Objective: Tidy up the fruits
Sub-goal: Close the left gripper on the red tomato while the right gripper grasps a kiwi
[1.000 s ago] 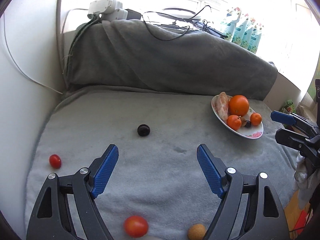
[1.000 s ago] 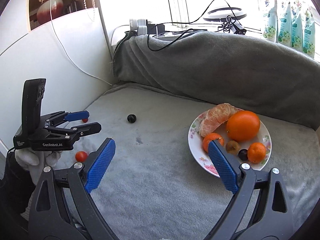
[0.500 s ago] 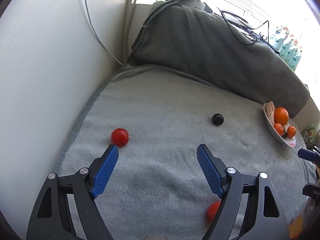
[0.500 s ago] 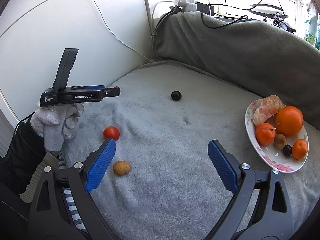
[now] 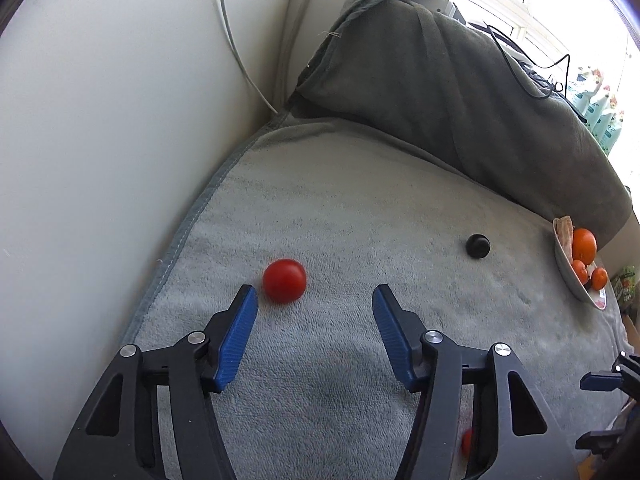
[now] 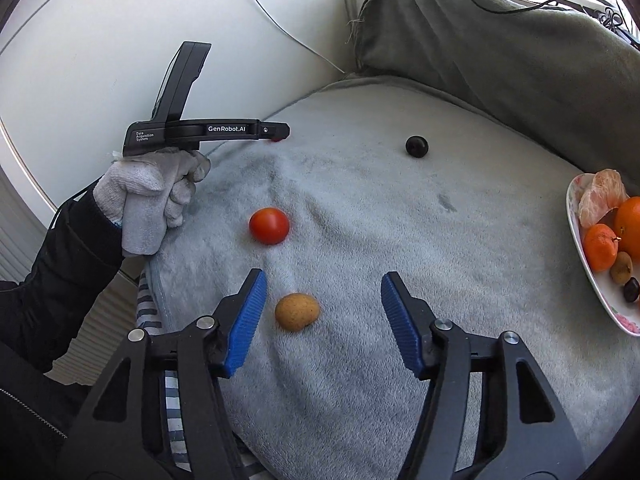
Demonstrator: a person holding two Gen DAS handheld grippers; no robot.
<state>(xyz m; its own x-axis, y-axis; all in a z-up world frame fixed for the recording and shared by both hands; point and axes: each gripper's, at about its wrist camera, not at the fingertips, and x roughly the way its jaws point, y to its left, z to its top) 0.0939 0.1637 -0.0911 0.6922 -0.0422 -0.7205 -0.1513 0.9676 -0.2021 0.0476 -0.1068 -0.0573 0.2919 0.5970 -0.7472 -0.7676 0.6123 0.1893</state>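
Both grippers over the grey blanket (image 5: 360, 216), both pitched down, jaws half-wide and closing, nothing pinched yet. Left gripper (image 5: 314, 300): blue pads bracket bare blanket; a small red tomato (image 5: 285, 280) sits just past the left pad tip, at about 11 o'clock from the gap, not touching. In the right wrist view that same gripper shows side-on (image 6: 280, 131), gripped by a white-gloved hand (image 6: 152, 196) with a dark sleeve, and only a sliver of the small tomato peeks out at its tip. Right gripper (image 6: 320, 290): a tan, egg-shaped fruit (image 6: 297, 311) lies on the blanket between the pads, nearer the left one, clear of both. A bigger red tomato (image 6: 269, 225) is on the blanket at 11 o'clock from that gap, near the tan fruit but apart. A dark round fruit (image 6: 417, 146) sits alone well beyond, toward 1 o'clock; the left wrist view has it at 2 o'clock (image 5: 478, 245). Floral plate (image 6: 600, 300) at 3 o'clock on the right edge, holding a peeled citrus (image 6: 602, 198), a big orange (image 6: 630, 228), a small mandarin (image 6: 600, 246), a tan fruit and a dark one. Darker grey blanket bunched over a ridge (image 6: 500, 44) along the back, cables running on top. White wall (image 5: 100, 120) at 9 o'clock.
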